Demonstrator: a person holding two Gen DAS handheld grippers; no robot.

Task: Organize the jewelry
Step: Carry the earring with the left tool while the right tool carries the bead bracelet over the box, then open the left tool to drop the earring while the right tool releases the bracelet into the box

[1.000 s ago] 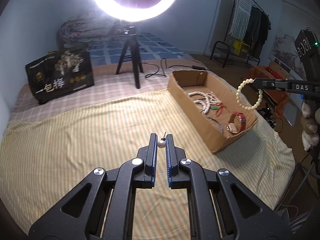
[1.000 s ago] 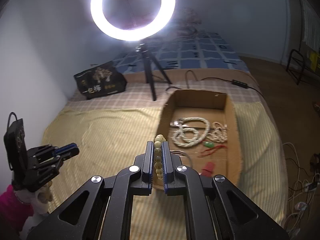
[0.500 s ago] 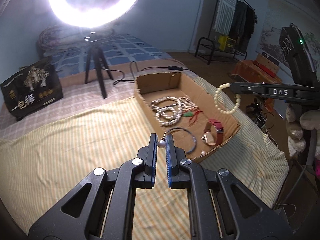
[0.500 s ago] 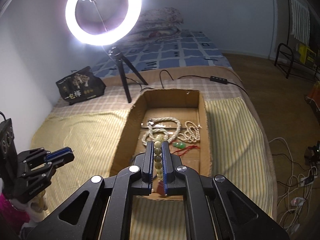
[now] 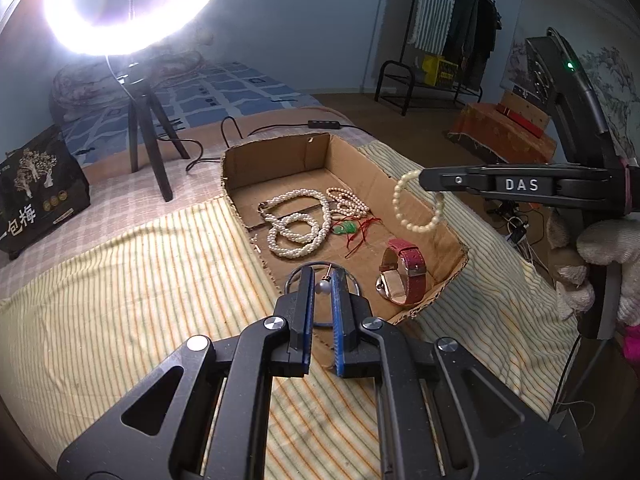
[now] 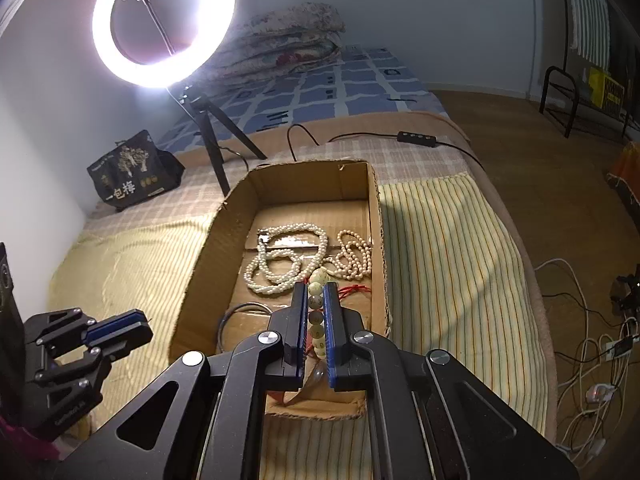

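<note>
A shallow cardboard box (image 5: 360, 160) (image 6: 216, 236) lies on the striped bedspread. It holds a white pearl necklace (image 5: 298, 226) (image 6: 280, 264), a pinkish bead strand (image 5: 348, 202) (image 6: 354, 258), a green pendant on red cord (image 5: 346, 229), a red-strap watch (image 5: 404, 276) and a thin dark hoop (image 5: 356, 286) (image 6: 236, 312). My left gripper (image 5: 323, 276) is shut on a small pearl earring (image 5: 322, 287) at the box's near left corner. My right gripper (image 6: 316, 290) is shut on a cream bead bracelet (image 6: 317, 300) (image 5: 416, 208) and holds it above the box.
A ring light on a black tripod (image 5: 148, 136) (image 6: 212, 148) stands behind the box. A black gift bag (image 5: 36, 188) (image 6: 132, 172) sits at the far left. A power cable with a switch (image 6: 416, 138) crosses the bed. Cables lie on the floor at the right (image 6: 592, 364).
Both grippers have moved toward the box. The left one with the earring now reaches the box's near corner. The right one with the bracelet is now over the box.
</note>
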